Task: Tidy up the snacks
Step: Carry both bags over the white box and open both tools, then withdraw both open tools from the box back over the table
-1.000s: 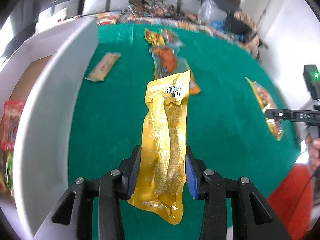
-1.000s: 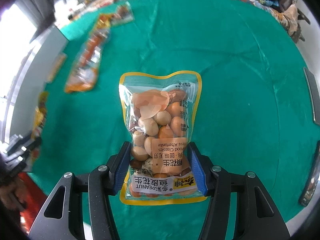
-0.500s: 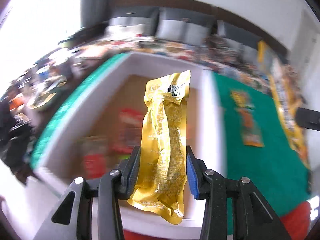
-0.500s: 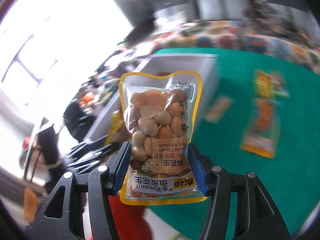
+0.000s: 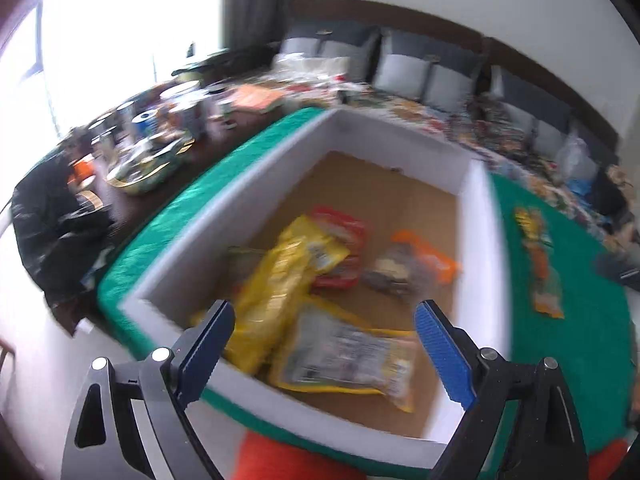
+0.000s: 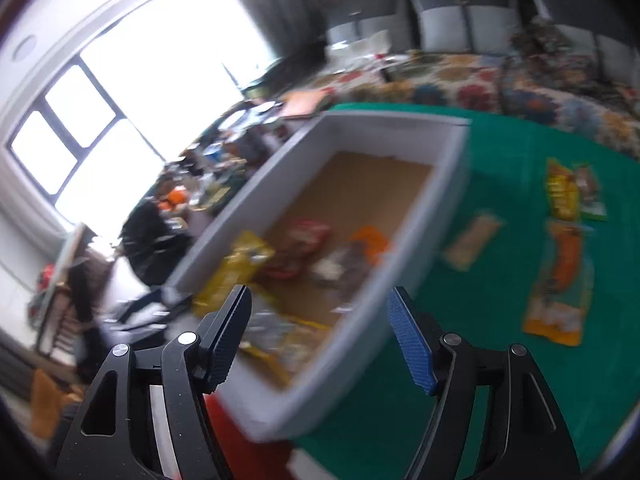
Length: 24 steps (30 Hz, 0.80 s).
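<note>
My left gripper (image 5: 324, 316) hangs over the near end of the white box (image 5: 480, 260), its jaws opening with nothing between them. Below it, inside the box, are the long yellow pouch (image 5: 280, 280) and the peanut bag (image 5: 348, 352), both blurred. A red packet (image 5: 340, 236) and an orange-edged packet (image 5: 420, 260) lie further in. My right gripper (image 6: 320, 300) is above the box's near corner (image 6: 400, 240), jaws opening and empty. The peanut bag (image 6: 280, 332) shows blurred beneath it.
On the green tablecloth (image 6: 500, 360) right of the box lie an orange pouch (image 6: 560, 280), a yellow packet (image 6: 562, 192) and a tan bar (image 6: 472, 240). A cluttered dark table (image 5: 160, 148) stands left of the box. Red clothing (image 5: 280, 460) is at the near edge.
Both grippers swung from over the green cloth to over the box and opened. The yellow pouch and the peanut bag left the jaws and are now in the box.
</note>
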Each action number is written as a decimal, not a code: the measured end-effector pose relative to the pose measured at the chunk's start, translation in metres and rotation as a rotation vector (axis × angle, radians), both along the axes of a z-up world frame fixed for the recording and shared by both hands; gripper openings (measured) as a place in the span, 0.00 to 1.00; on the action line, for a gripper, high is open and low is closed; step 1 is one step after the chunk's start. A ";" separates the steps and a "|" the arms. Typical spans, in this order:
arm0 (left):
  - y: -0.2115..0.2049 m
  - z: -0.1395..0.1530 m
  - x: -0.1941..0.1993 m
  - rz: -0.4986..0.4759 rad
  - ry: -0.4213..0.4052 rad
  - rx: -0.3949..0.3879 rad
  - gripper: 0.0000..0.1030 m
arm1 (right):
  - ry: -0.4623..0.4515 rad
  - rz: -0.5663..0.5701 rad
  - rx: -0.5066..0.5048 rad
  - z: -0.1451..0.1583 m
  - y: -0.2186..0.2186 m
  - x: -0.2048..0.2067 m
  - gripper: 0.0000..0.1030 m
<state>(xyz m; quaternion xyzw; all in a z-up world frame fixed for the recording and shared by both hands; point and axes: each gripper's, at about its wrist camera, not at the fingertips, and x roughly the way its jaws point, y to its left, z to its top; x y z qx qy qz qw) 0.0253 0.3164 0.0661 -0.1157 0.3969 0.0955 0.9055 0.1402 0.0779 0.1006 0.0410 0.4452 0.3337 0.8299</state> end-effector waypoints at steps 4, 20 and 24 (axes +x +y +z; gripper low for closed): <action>-0.081 0.016 -0.002 -0.201 -0.044 -0.040 0.88 | -0.040 -0.168 -0.234 -0.063 -0.092 0.010 0.72; -0.304 -0.102 0.068 -0.536 0.183 0.107 0.99 | -0.016 -0.538 -0.386 -0.174 -0.295 -0.028 0.78; -0.292 -0.117 0.093 -0.487 0.184 0.137 0.99 | -0.068 -0.561 -0.369 -0.176 -0.290 -0.029 0.81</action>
